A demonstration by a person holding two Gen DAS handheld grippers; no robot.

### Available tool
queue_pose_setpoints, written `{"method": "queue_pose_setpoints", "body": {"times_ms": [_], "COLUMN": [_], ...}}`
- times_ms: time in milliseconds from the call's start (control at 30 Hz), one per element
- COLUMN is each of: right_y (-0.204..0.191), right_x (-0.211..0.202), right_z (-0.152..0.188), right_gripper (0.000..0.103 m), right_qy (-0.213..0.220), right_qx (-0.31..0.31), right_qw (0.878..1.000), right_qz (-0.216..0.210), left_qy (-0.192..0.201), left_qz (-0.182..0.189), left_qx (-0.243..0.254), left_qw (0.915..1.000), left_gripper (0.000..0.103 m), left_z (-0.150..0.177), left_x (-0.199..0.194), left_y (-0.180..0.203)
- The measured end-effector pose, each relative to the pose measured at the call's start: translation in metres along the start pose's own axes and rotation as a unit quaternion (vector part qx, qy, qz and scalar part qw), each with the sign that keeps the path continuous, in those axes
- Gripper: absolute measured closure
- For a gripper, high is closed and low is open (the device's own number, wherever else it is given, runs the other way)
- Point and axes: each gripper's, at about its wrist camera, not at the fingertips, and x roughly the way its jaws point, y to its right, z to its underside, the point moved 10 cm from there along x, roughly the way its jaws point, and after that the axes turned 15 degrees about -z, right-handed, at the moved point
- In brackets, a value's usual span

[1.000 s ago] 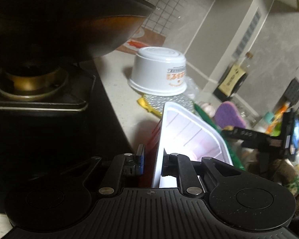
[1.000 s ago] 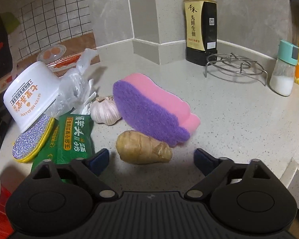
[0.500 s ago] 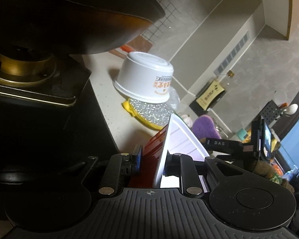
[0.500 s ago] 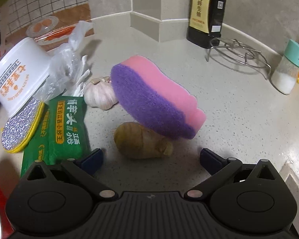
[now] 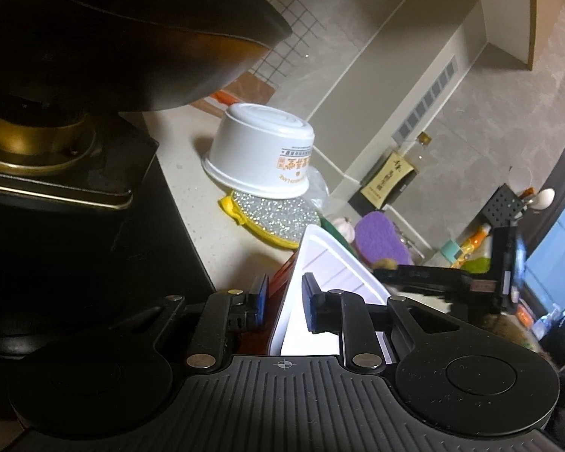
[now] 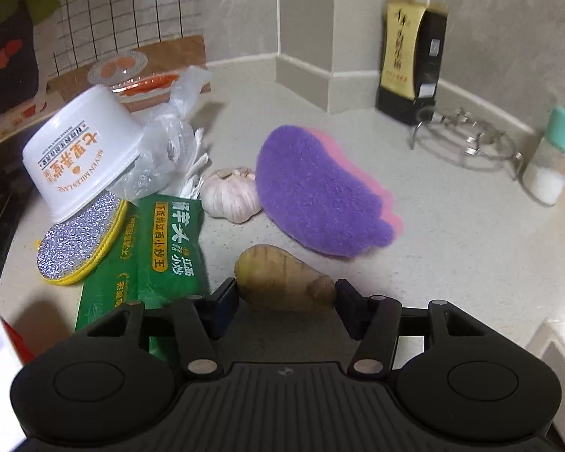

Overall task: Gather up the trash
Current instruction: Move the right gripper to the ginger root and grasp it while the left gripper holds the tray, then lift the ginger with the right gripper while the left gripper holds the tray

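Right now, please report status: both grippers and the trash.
Left gripper shut on white tray. Right gripper open, straddling ginger. Green wrapper, white cup uncollected.

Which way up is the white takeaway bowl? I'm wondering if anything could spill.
Upside down: the white takeaway bowl shows its flat base on top, its printing inverted, its rim tilted on the glittery scrubber.

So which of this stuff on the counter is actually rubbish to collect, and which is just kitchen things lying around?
Looks like trash:
- white tray, held in the left gripper
- upturned white bowl
- crumpled plastic bag
- green packet

Probably just lying about:
- ginger, though the right gripper straddles it
- garlic
- purple sponge
- sauce bottle
- glittery scourer
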Motion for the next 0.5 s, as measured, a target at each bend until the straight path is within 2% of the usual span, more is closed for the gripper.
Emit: {"method": "queue_pose_setpoints", "body": {"times_ms": [133,267,500], "right_y": [-0.006,-0.018,-0.040], "right_x": [-0.023,-0.045,-0.057], "right_z": [0.002,0.005,0.009], "right_gripper": [0.047,0.047,0.047], "right_qy": [0.019,0.039,0.054], "right_qx": [-0.006,-0.021,-0.036], "right_qw": [1.000,0.999,0.997], "right_qz": [-0.010,-0.017,-0.040], "left_qy": [0.012,0.033,0.035], "left_qz": [-0.036,-0.060,-0.090], "left_qx": [0.046,0.090,0.140], "left_qw": [0.9983,0.9935,0.9854], "left_gripper": [0.089,0.089,0.090], "left_z": [0.000,-0.002,-0.015], "left_x": [-0.001,-0.004,-0.003], "left_y": [0.011,0.026,0.033]}}
